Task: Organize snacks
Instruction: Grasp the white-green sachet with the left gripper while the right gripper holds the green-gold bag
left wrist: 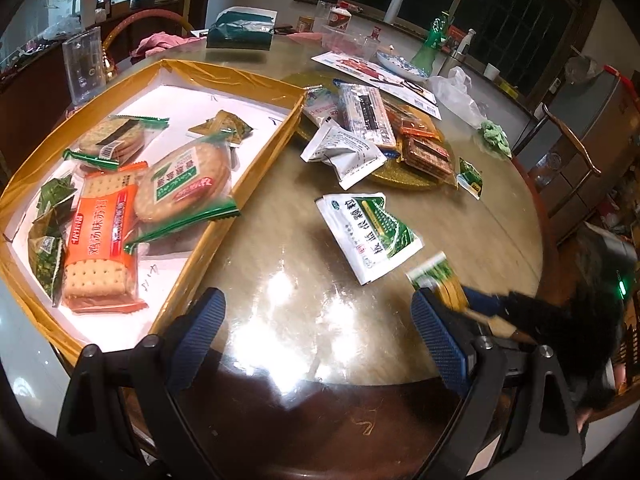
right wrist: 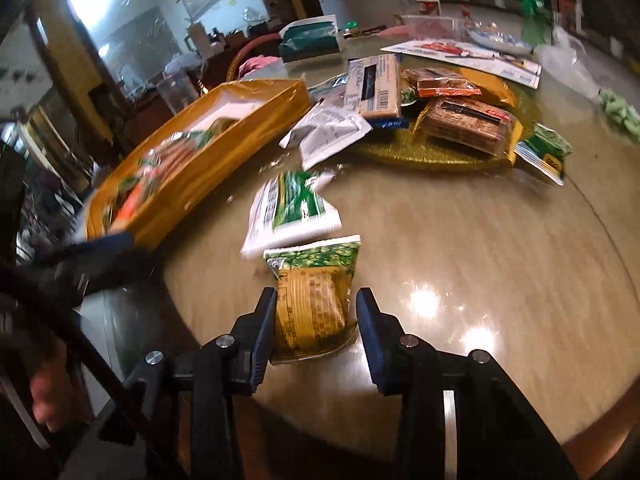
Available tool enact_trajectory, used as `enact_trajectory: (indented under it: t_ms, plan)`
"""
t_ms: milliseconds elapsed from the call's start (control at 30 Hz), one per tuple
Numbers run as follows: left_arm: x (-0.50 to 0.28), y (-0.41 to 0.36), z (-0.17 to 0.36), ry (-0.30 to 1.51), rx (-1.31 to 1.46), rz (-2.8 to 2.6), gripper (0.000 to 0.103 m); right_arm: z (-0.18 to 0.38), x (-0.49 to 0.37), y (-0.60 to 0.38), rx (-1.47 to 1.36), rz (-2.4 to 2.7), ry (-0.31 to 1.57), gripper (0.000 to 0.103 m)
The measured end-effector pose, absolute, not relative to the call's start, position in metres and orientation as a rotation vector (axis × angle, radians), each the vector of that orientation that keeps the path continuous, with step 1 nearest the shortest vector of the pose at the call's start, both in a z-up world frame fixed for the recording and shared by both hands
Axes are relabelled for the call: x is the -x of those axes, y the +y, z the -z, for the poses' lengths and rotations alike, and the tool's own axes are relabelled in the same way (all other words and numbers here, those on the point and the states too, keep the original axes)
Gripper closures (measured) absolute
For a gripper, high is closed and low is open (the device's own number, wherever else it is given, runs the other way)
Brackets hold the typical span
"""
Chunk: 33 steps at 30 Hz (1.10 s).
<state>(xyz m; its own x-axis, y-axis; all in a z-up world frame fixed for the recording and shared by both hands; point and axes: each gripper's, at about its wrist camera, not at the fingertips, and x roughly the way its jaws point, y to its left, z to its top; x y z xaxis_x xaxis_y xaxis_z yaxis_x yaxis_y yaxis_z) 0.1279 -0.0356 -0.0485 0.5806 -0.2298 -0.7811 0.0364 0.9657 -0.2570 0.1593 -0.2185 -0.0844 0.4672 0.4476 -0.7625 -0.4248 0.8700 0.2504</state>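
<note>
My right gripper [right wrist: 316, 294] is shut on a small yellow and green snack packet [right wrist: 310, 300], just above the glossy round table [right wrist: 460, 240]. The left wrist view shows that packet [left wrist: 434, 274] at the right, beside my left gripper's right finger. My left gripper [left wrist: 316, 296] stands open with nothing between its fingers, over the table's near edge. A yellow-walled box [left wrist: 256, 148] at the left holds round cracker packs [left wrist: 188, 184], an orange cracker pack [left wrist: 102, 240] and small green packets. A white and green sachet [left wrist: 368, 232] lies loose on the table.
A gold round plate [left wrist: 400, 178] behind the sachet carries several more snack packs. Further back stand a clear cup [left wrist: 82, 64], a teal tissue box [left wrist: 240, 30], a green bottle [left wrist: 432, 44] and a patterned bowl [left wrist: 400, 66]. A wooden chair [left wrist: 572, 144] is at the right.
</note>
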Motion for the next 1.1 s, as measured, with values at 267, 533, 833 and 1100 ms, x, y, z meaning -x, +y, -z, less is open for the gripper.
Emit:
enact_trajectory:
  t_ms: [267,533,833,1100]
  plan:
    - [-0.165,-0.055,0.053,1.029,0.241,0.213,0.009,0.085,-0.161,-0.257,-0.148,-0.35,0.937,0.064]
    - [-0.231,-0.079,0.076,1.133,0.291,0.151,0.011,0.086,-0.169,-0.264,-0.197,-0.246,0.89,0.064]
    - [-0.194,-0.09,0.078,1.05,0.069,0.119,0.057,0.088,-0.169,-0.265,-0.189,-0.248,0.881,0.064]
    - [-0.156,-0.081,0.085,0.971,-0.068,0.097,0.057,0.088,-0.168,-0.257,-0.144,-0.25,0.879,0.064]
